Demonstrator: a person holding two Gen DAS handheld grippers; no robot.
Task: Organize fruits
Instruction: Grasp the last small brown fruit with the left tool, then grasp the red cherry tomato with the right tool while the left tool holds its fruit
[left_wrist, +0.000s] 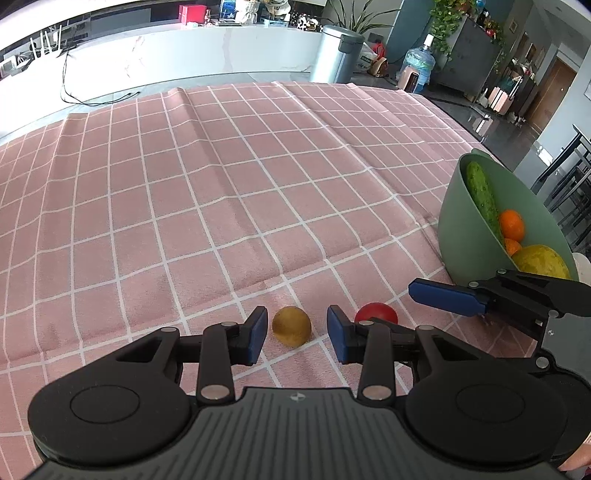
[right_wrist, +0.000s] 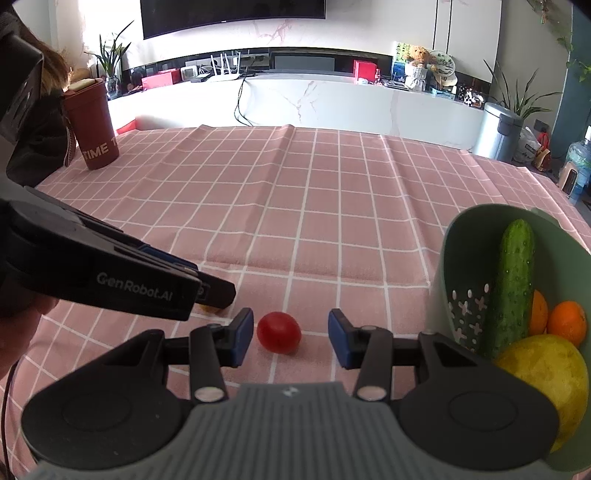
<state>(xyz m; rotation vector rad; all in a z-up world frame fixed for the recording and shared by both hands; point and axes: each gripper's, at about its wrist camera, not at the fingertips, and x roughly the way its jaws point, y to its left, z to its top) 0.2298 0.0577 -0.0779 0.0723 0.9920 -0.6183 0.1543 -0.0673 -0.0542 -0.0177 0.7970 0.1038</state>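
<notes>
A small yellow-brown round fruit (left_wrist: 291, 326) lies on the pink checked tablecloth (left_wrist: 221, 184) between the fingers of my open left gripper (left_wrist: 296, 334). A small red tomato (left_wrist: 376, 313) lies just right of it; in the right wrist view the tomato (right_wrist: 279, 332) sits between the fingers of my open right gripper (right_wrist: 291, 338). A green bowl (left_wrist: 461, 229) at the right holds a cucumber (left_wrist: 484, 199), oranges (left_wrist: 511, 225) and a large yellow fruit (left_wrist: 543, 260). The bowl (right_wrist: 465, 236) also shows in the right wrist view. Neither gripper touches its fruit.
A dark red cup (right_wrist: 92, 125) stands at the cloth's far left corner. The right gripper's blue finger (left_wrist: 443, 297) shows beside the bowl in the left wrist view. A white counter (right_wrist: 332, 103) and a metal bin (right_wrist: 498, 129) lie beyond the table.
</notes>
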